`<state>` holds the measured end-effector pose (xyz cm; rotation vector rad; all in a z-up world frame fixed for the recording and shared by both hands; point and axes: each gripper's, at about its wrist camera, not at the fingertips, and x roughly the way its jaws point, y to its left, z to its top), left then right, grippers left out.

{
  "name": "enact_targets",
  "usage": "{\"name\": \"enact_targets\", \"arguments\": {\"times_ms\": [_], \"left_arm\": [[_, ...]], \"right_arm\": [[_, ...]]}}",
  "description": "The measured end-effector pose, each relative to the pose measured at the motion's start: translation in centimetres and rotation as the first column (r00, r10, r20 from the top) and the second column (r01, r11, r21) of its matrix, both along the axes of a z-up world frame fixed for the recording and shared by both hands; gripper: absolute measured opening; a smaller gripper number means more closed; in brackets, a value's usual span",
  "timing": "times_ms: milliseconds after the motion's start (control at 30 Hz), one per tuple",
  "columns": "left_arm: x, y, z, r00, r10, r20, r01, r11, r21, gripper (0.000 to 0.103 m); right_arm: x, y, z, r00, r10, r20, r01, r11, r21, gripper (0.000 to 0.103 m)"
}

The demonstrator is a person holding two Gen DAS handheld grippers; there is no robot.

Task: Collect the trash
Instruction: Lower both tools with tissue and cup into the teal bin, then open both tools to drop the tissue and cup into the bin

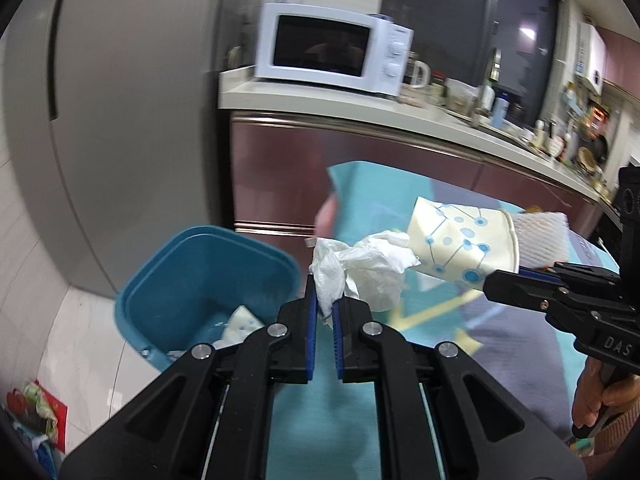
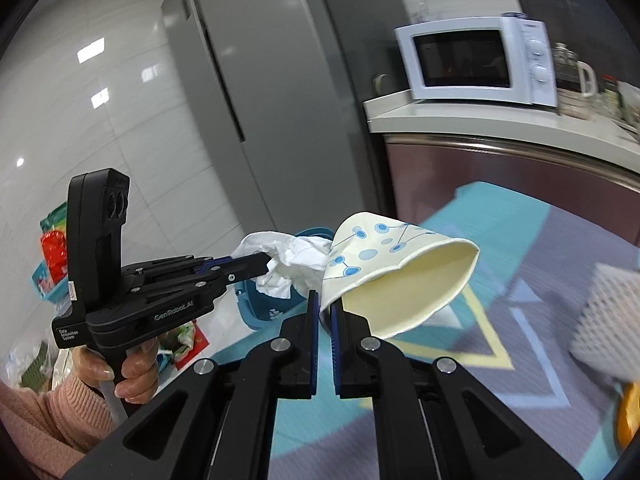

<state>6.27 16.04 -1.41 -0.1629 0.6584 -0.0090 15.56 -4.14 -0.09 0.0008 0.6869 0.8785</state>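
My left gripper (image 1: 325, 305) is shut on a crumpled white tissue (image 1: 360, 270), held in the air just right of a blue trash bin (image 1: 208, 292) that has paper scraps at its bottom. My right gripper (image 2: 325, 307) is shut on the squashed rim of a cream paper cup (image 2: 400, 276) with blue dots. In the left wrist view the paper cup (image 1: 460, 240) hangs beside the tissue, with the right gripper (image 1: 490, 287) reaching in from the right. In the right wrist view the left gripper (image 2: 266, 264) and tissue (image 2: 288, 264) hide most of the bin (image 2: 272, 312).
A teal and grey patterned mat (image 1: 460, 332) covers the floor. A grey fridge (image 1: 128, 120) stands behind the bin, next to maroon cabinets (image 1: 360, 168) with a white microwave (image 1: 332, 52). White foam netting (image 2: 604, 320) lies on the right. Colourful packets (image 1: 34, 412) lie on the tiles.
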Motion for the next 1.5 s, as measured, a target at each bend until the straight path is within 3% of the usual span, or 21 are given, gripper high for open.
{"name": "enact_targets", "arguments": {"times_ms": [433,933,1267,1433,1500], "left_arm": [[3.4,8.0,-3.9,0.979,0.184,-0.085,-0.185,0.983,0.001,0.007],[6.9,11.6,-9.9,0.949,0.249,-0.195,-0.254,0.967,0.0,0.007],[9.1,11.4,-12.7,0.937,0.239,-0.255,-0.251,0.968,-0.016,0.011],[8.6,11.1,-12.7,0.94,0.239,-0.242,-0.252,0.967,-0.022,0.012],[7.9,10.9,-12.2,0.947,0.234,-0.221,-0.245,0.969,-0.023,0.018]], "right_arm": [[3.2,7.5,-1.9,0.99,0.129,-0.063,-0.134,0.988,-0.075,0.005],[6.0,14.8,-5.7,0.973,0.167,-0.162,-0.198,0.959,-0.204,0.005],[8.0,15.6,-6.2,0.968,0.127,-0.216,-0.172,0.964,-0.205,0.012],[7.8,14.0,-5.9,0.971,0.11,-0.213,-0.149,0.973,-0.177,0.012],[7.7,13.1,-5.7,0.973,0.103,-0.208,-0.138,0.977,-0.162,0.012]]}}
